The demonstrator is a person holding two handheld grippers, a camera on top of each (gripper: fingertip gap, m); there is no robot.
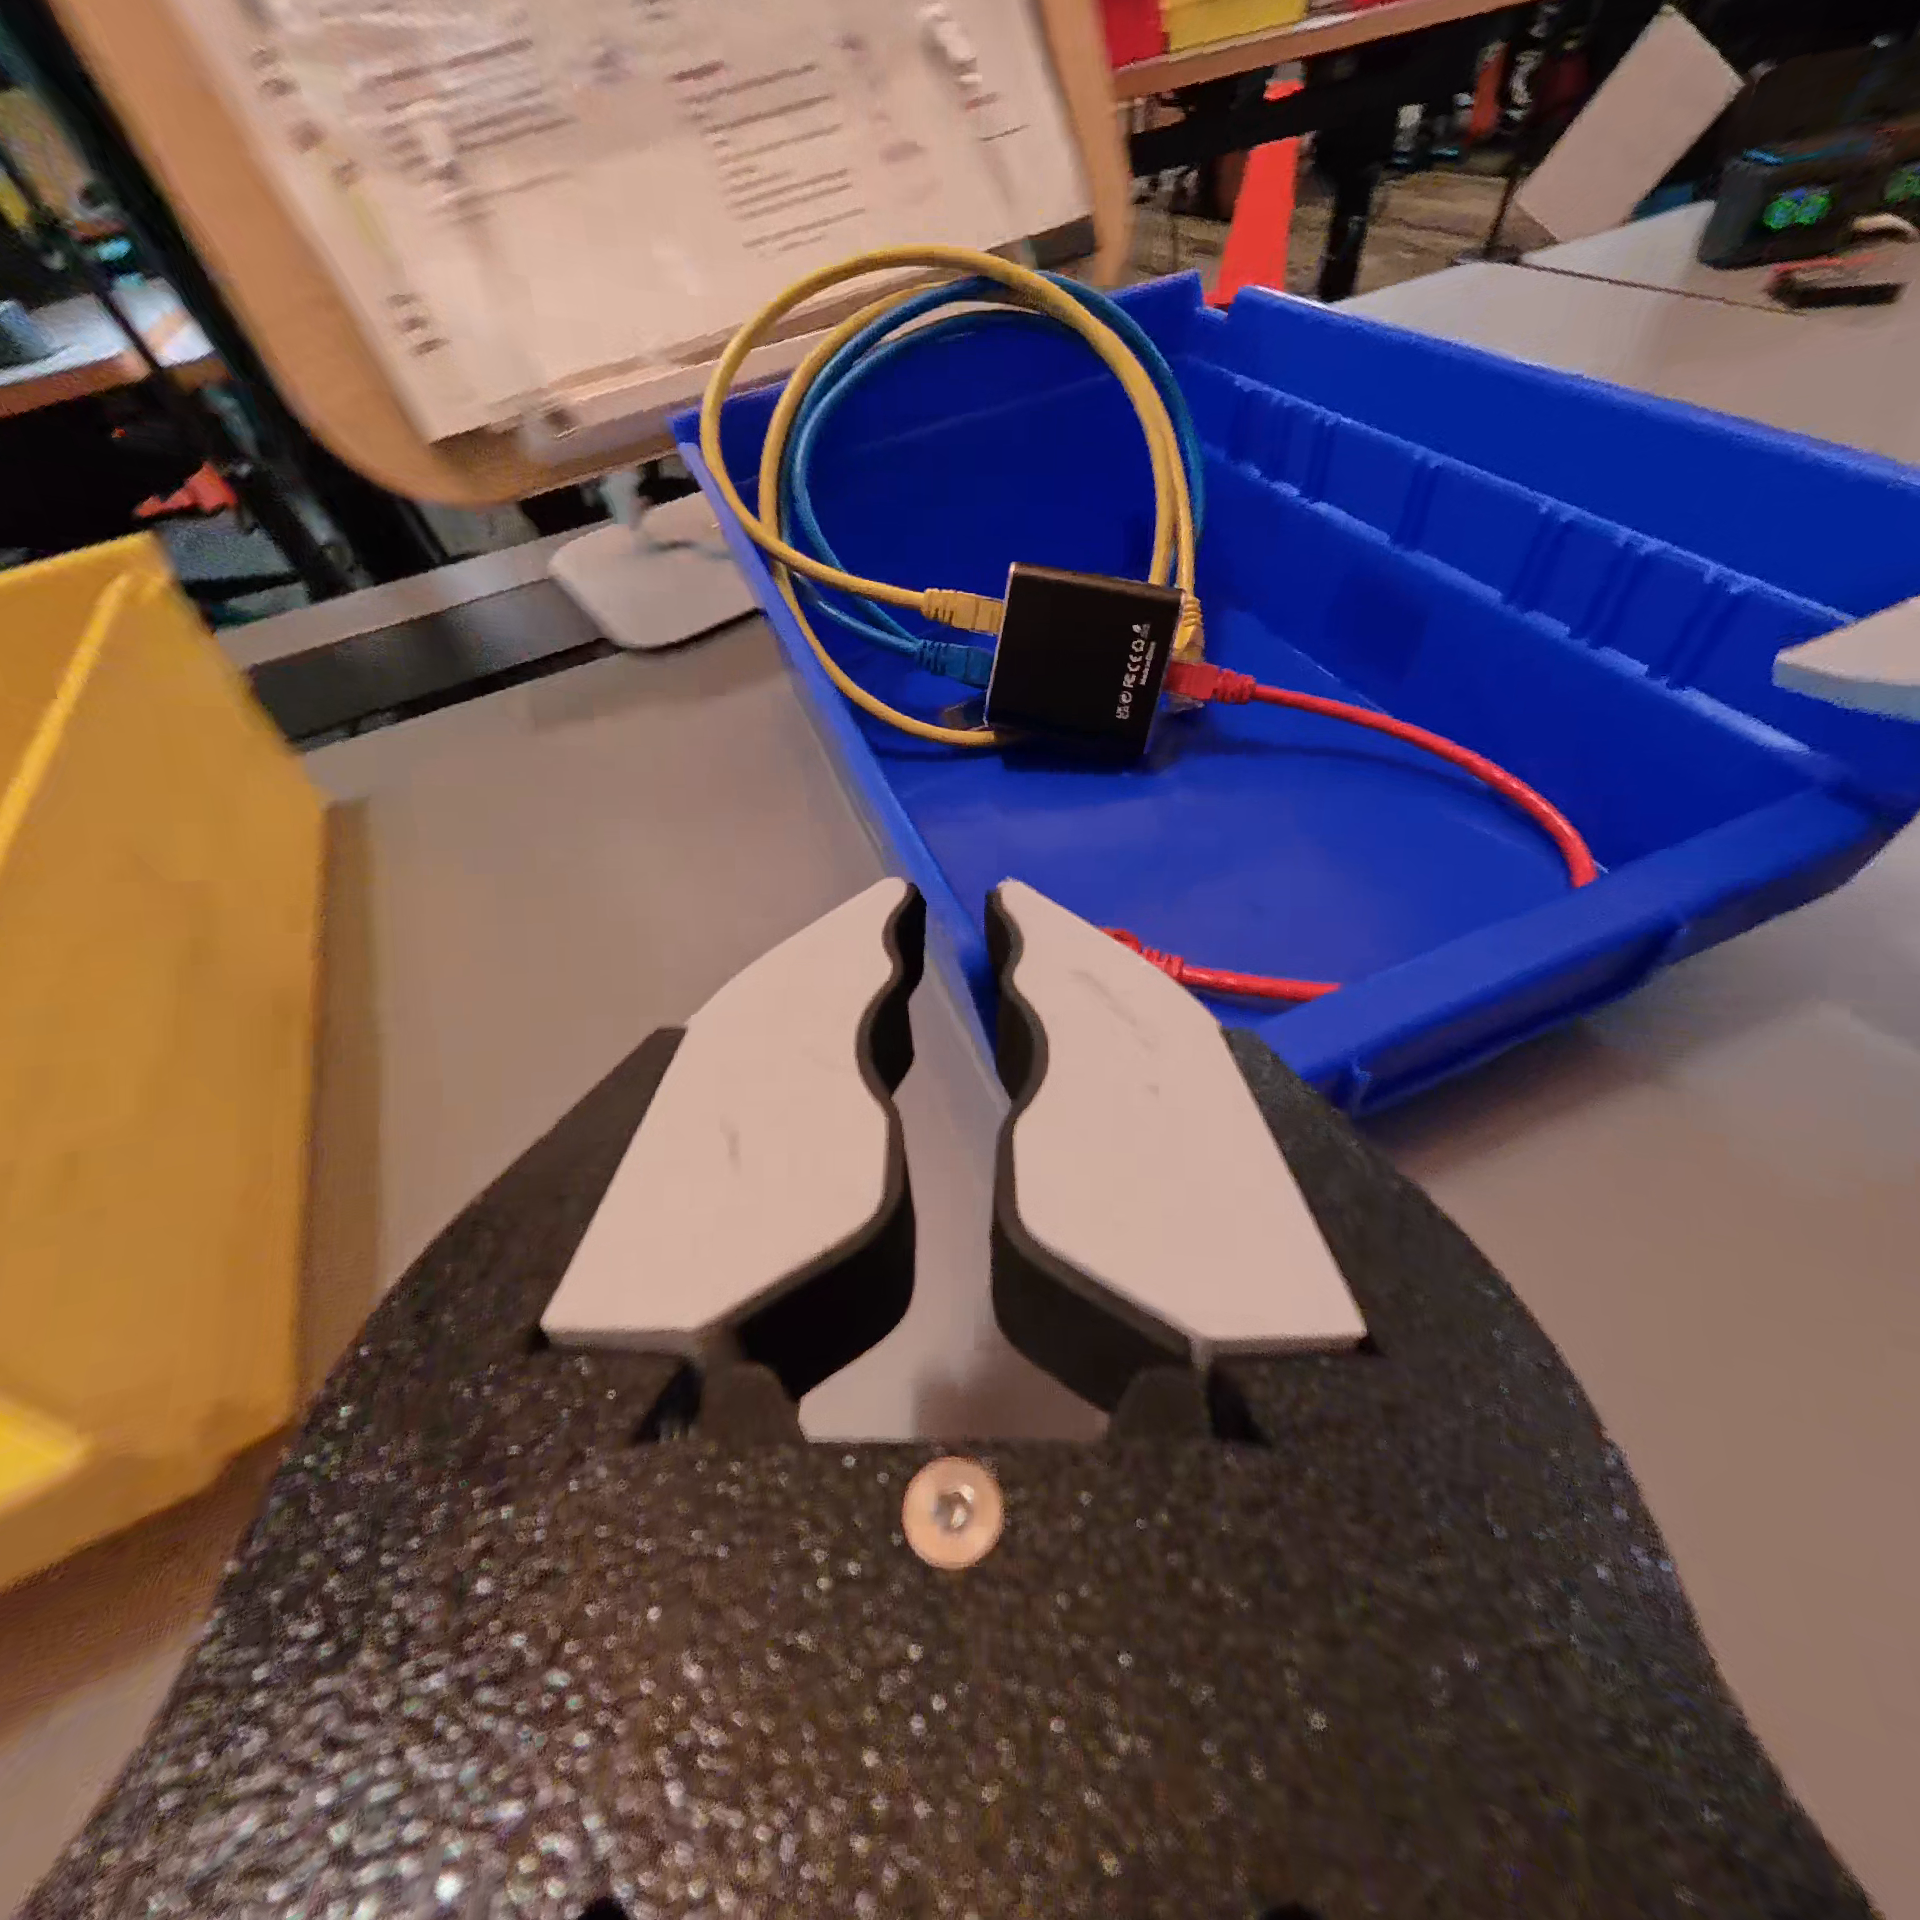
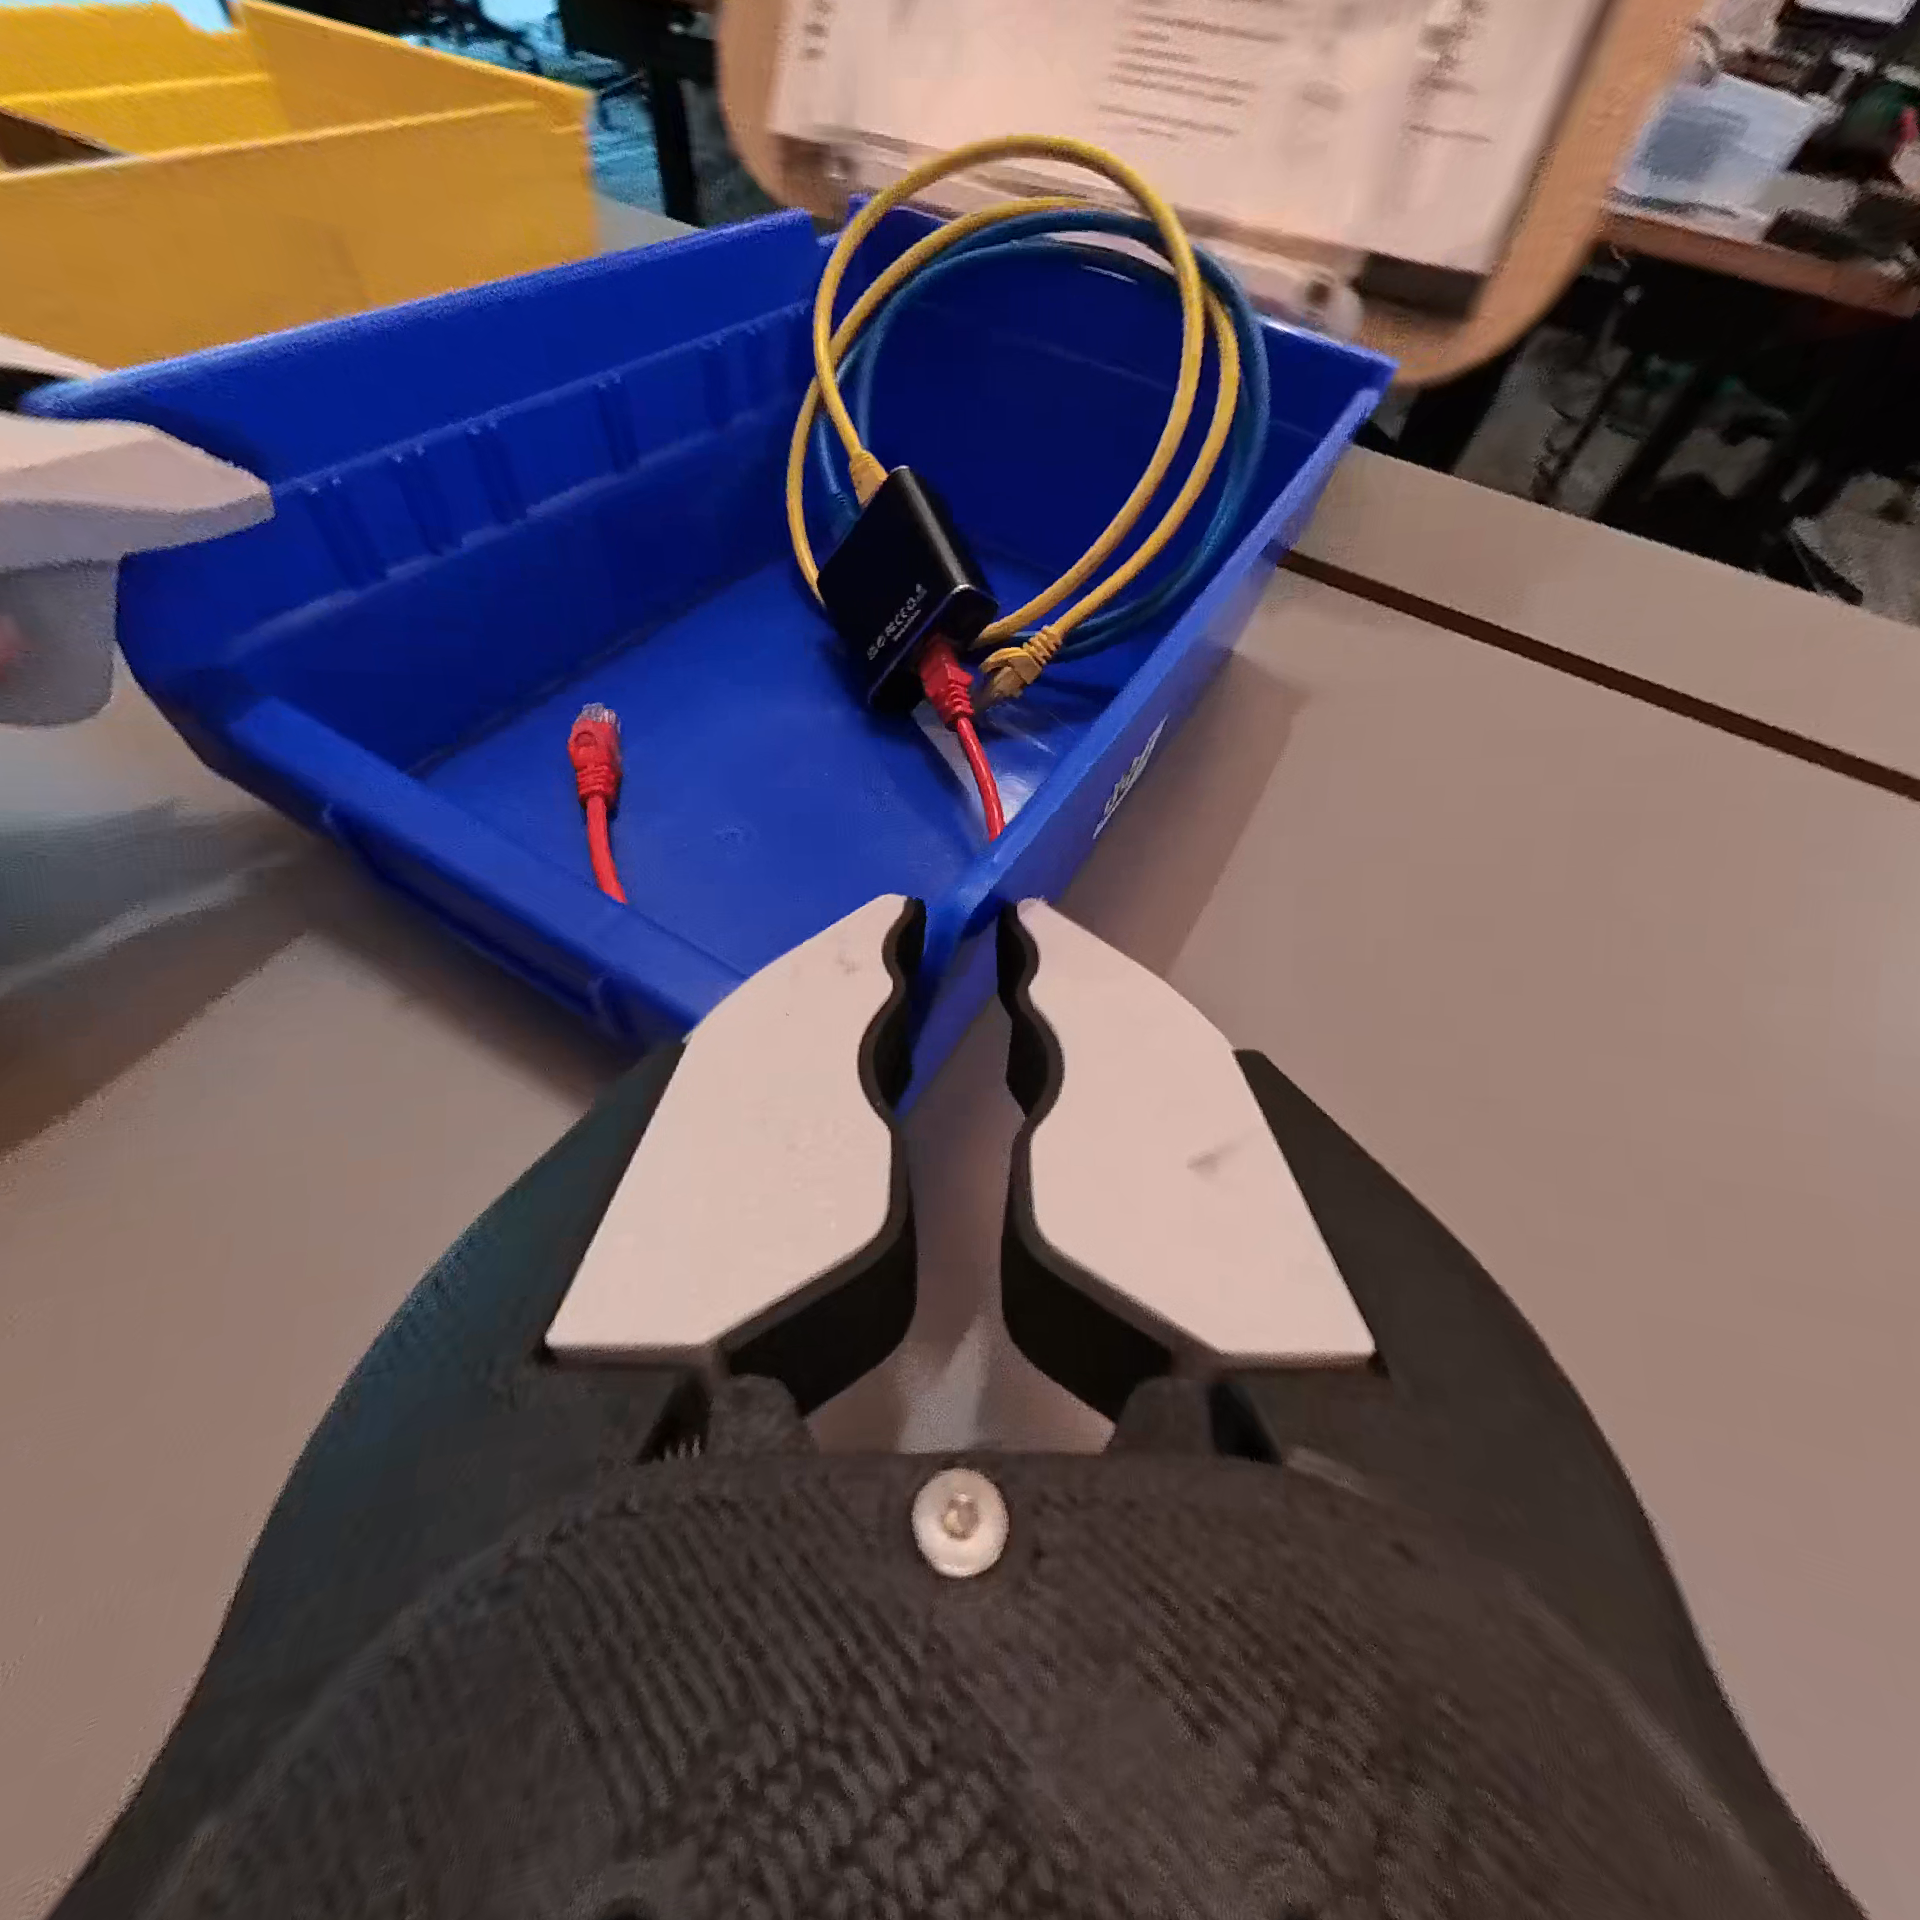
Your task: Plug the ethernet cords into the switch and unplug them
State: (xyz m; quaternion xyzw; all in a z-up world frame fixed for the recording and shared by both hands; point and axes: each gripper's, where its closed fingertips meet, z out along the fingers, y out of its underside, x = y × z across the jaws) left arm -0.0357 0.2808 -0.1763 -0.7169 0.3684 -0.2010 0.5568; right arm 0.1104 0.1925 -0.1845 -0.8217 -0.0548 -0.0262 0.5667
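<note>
Sitting inside a blue bin on the grey worktop: a small black switch, propped at a tilt near the bin's far end. Partly plugged, by the look of it: yellow cord and blue cord each seated in one side of the switch, red cord seated in the opposite side. Left to plug, judging from the right wrist view: the loose red plug lying on the bin floor well apart from the switch, and a free yellow plug resting just beside the switch's near corner. Unplugging not yet begun. Yellow and blue cords looped high together, rising above the bin's back wall; red cord curving flat along the floor. Left gripper over the bin's near wall, fingers slightly parted, holding nothing. Right gripper at the bin's near corner, fingers likewise a narrow gap apart and empty. Yellow bin off to the side.
</note>
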